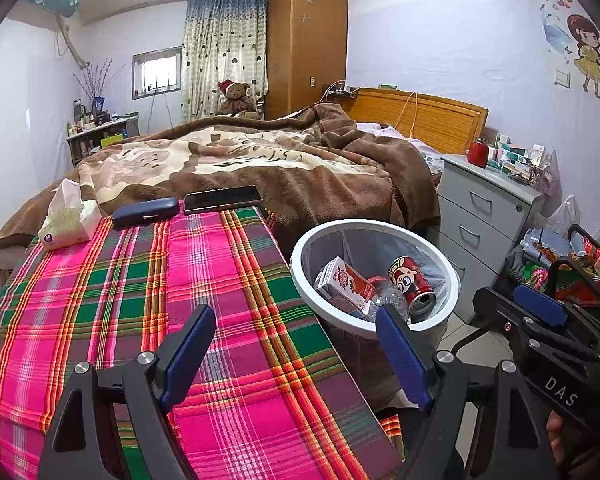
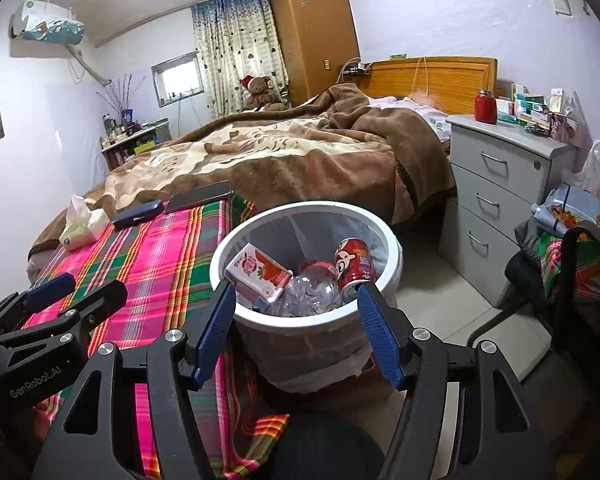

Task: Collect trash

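Bedroom, plaid-covered counter (image 1: 204, 280) near the bed. White bin (image 2: 306, 320) on the floor just right holds carton (image 2: 260, 272), clear bottle (image 2: 312, 292), red can (image 2: 354, 266). Left claw (image 1: 296, 350) and right claw (image 2: 298, 330) wide, empty. Counter looks clear of trash; check before finishing.

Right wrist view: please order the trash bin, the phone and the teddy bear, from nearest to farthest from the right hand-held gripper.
1. Trash bin, directly ahead of the right hand-held gripper.
2. Phone, ahead-left, on the plaid cloth's far edge.
3. Teddy bear, beyond the bed, by the curtain.
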Motion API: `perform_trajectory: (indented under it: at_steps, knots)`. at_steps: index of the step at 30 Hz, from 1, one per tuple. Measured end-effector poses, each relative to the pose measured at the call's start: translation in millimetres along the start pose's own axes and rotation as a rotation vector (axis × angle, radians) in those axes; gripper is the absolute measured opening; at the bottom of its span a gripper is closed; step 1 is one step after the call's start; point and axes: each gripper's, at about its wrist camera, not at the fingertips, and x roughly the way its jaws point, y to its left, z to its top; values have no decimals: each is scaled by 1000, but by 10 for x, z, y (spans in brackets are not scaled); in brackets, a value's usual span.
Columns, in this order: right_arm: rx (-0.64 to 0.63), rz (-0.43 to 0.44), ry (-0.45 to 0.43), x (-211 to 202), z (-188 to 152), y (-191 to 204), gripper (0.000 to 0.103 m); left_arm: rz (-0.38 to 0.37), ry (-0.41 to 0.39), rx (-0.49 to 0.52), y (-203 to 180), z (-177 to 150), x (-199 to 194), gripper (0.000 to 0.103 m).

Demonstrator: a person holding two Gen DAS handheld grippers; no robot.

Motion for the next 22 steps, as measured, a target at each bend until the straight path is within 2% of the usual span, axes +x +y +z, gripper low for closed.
perform_trajectory:
  at_steps: [22]
  knots:
    - [-2, 3, 3, -7, 6, 46, 65, -1, 0, -3, -7, -24, -11, 82]
